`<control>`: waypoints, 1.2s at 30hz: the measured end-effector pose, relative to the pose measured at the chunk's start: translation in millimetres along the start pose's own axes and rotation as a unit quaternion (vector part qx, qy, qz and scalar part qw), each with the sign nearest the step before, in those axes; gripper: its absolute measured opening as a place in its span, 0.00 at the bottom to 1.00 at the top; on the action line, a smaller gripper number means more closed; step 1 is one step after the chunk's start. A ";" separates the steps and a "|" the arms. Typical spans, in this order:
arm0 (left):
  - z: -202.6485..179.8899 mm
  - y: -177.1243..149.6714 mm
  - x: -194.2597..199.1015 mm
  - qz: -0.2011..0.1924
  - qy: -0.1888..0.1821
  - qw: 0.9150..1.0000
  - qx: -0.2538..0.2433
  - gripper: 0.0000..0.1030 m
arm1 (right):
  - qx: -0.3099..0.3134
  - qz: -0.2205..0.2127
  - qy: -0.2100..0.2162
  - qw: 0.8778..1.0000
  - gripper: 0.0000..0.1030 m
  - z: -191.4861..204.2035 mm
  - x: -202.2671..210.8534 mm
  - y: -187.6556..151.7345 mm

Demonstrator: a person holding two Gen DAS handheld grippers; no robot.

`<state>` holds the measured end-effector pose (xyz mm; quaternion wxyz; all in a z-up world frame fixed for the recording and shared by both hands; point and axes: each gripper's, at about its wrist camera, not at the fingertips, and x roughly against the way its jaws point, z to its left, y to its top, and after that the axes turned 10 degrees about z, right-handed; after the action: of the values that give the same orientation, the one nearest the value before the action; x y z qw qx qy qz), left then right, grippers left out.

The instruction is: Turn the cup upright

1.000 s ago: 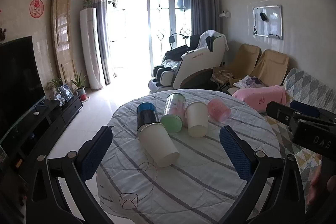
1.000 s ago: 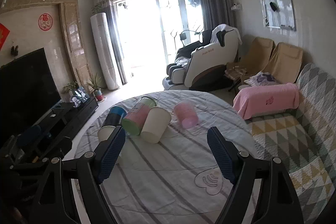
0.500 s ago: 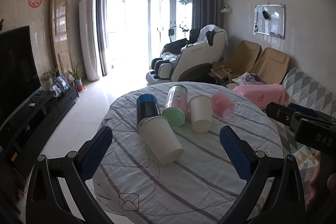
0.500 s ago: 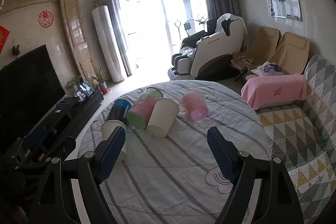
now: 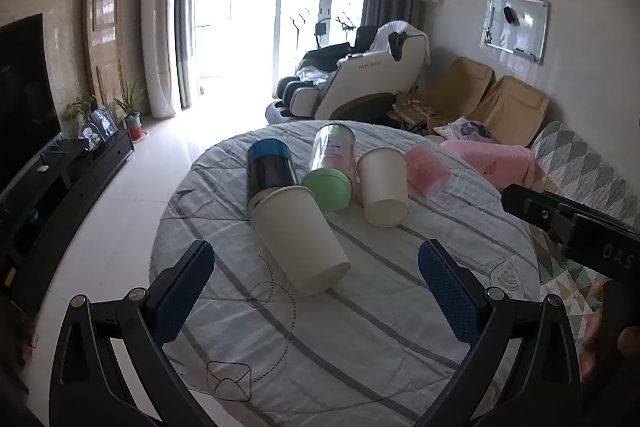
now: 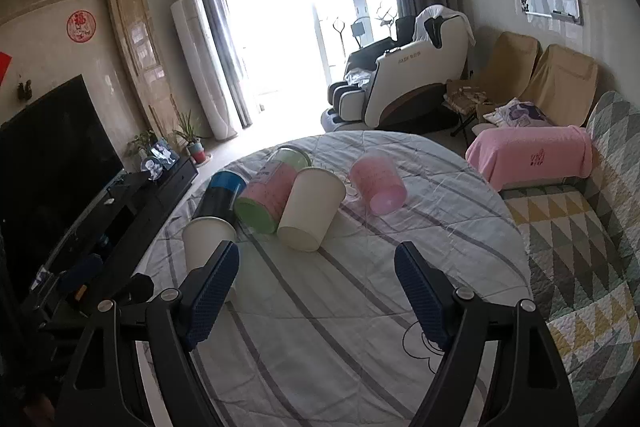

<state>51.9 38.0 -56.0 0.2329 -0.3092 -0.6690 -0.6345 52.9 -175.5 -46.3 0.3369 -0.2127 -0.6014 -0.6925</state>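
Several cups lie on their sides on a round table (image 5: 360, 327) with a striped cloth. In the left wrist view: a large white paper cup (image 5: 298, 237) nearest, a black and blue cup (image 5: 270, 167) behind it, a clear cup with a green base (image 5: 332, 167), a second white paper cup (image 5: 384, 187) and a pink cup (image 5: 426, 171). My left gripper (image 5: 316, 291) is open and empty, just short of the near white cup. My right gripper (image 6: 316, 295) is open and empty, short of the second white cup (image 6: 312, 207). The pink cup (image 6: 378, 187) lies beyond it.
A sofa with a patterned quilt (image 6: 580, 247) and a pink blanket (image 6: 528, 159) is to the right of the table. A TV (image 6: 52, 155) and low black cabinet (image 6: 132, 207) are to the left. A massage chair (image 5: 360, 83) stands beyond the table.
Both grippers have moved forward and down toward the table; the cups look larger and nearer. The cups have not moved. Both jaws stay open.
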 end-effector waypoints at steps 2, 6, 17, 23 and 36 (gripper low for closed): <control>-0.9 0.4 -4.8 0.006 0.001 1.000 0.001 1.00 | -0.003 0.005 0.002 1.000 0.79 -3.2 -5.0 0.8; -2.0 0.7 -13.2 0.018 0.001 1.000 0.005 1.00 | -0.009 0.018 0.004 1.000 0.79 -8.7 -11.4 1.0; -4.5 3.2 -21.6 0.022 0.010 1.000 0.009 1.00 | -0.013 0.031 0.008 0.999 0.79 -16.2 -23.7 2.5; -8.9 3.9 -21.6 0.018 0.018 1.000 0.004 1.00 | -0.012 0.033 0.010 0.999 0.79 -18.3 -26.0 3.6; -11.0 0.1 -47.3 0.056 0.050 0.997 0.002 1.00 | -0.012 0.047 0.018 0.999 0.79 -24.5 -37.9 1.6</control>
<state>84.3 21.5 -88.3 0.3017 -0.3132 -0.6392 -0.6342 82.7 -191.6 -76.3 0.3776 -0.2325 -0.5765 -0.6862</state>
